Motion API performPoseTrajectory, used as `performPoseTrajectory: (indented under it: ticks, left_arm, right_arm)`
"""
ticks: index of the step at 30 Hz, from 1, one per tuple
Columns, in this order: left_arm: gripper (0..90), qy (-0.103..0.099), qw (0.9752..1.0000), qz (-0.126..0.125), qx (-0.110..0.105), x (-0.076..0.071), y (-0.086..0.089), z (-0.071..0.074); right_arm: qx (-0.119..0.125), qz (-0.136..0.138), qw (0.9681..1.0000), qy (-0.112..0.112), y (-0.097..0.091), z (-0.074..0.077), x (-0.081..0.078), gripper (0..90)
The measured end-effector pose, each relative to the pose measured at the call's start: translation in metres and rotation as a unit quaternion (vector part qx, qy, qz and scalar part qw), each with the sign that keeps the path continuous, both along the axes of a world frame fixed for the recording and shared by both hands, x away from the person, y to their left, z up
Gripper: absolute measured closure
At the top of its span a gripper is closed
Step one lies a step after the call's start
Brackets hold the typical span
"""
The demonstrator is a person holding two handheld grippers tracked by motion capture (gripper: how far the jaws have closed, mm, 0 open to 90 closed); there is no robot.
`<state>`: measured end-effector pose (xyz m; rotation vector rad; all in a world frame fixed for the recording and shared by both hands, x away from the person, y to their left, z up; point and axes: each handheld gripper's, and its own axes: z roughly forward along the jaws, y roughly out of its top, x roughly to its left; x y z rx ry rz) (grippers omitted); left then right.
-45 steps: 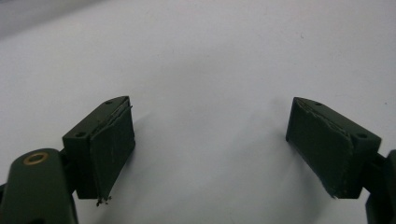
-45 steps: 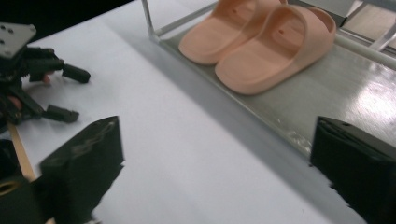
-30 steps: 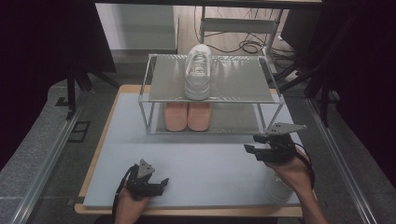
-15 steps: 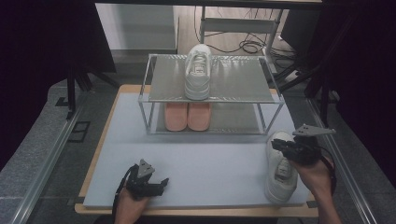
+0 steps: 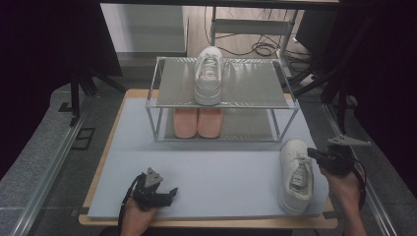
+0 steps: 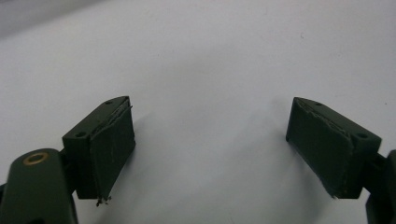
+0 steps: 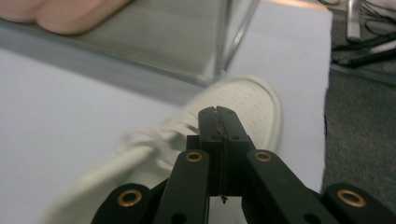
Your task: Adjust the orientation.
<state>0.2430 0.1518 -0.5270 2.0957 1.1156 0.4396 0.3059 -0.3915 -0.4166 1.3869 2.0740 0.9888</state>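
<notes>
White leather catches the eye first: a white sneaker (image 5: 296, 174) lies on the pale blue mat (image 5: 221, 167) at the right side, near the front edge, its toe pointing away toward the metal rack (image 5: 223, 101). The right gripper (image 5: 314, 155) hangs just beside the shoe's outer side, about level with the laces, held in a hand (image 5: 344, 184) that comes in from the bottom right corner. Its jaws have just been closing and now stand pressed flat together with nothing between them; in the right gripper view the two black pads (image 7: 219, 126) meet in a single seam above the sneaker's perforated toe (image 7: 247, 105). From where I stand I cannot tell whether the tips brush the shoe or hover just off it.

Its twin, a second white sneaker (image 5: 208, 76), sits on the top shelf of the rack, heel toward the person. Under it, on the lower shelf, a pair of salmon-pink shoes (image 5: 197, 122) stands side by side.

Over at the front left the left gripper (image 5: 164, 194) rests low on the mat, well apart from the shoe. Its jaws are spread wide, and in the left gripper view only bare mat (image 6: 210, 70) shows between the two pads (image 6: 114, 144).
</notes>
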Motion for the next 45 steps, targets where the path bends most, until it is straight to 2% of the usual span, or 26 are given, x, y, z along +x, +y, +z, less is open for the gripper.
performPoseTrajectory:
  ticks: [7, 14, 22, 25, 28, 31, 45]
  left_arm:
    - [15.3, 0.000, 1.0000, 0.000, 0.000, 0.000, 0.000, 0.000]
    - [15.3, 0.000, 1.0000, 0.000, 0.000, 0.000, 0.000, 0.000]
    - [15.3, 0.000, 1.0000, 0.000, 0.000, 0.000, 0.000, 0.000]
    - [15.3, 0.000, 1.0000, 0.000, 0.000, 0.000, 0.000, 0.000]
    - [15.3, 0.000, 1.0000, 0.000, 0.000, 0.000, 0.000, 0.000]
    - [15.2, 0.000, 1.0000, 0.000, 0.000, 0.000, 0.000, 0.000]
    - [15.2, 0.000, 1.0000, 0.000, 0.000, 0.000, 0.000, 0.000]
  right_arm:
    - [-0.004, -0.037, 0.9993, 0.012, -0.023, -0.022, 0.011, 89.7]
    - [-0.011, -0.062, 0.9978, 0.021, -0.034, -0.044, 0.026, 89.7]
    - [-0.026, -0.069, 0.9969, 0.025, -0.037, -0.058, 0.045, 89.6]
    - [-0.023, -0.065, 0.9971, 0.032, -0.037, -0.061, 0.050, 89.7]
    - [-0.027, -0.069, 0.9966, 0.037, -0.036, -0.064, 0.051, 89.8]
    - [-0.009, -0.072, 0.9964, 0.044, -0.037, -0.065, 0.048, 90.0]
    - [0.003, -0.043, 0.9979, 0.049, -0.023, -0.066, 0.037, 90.0]
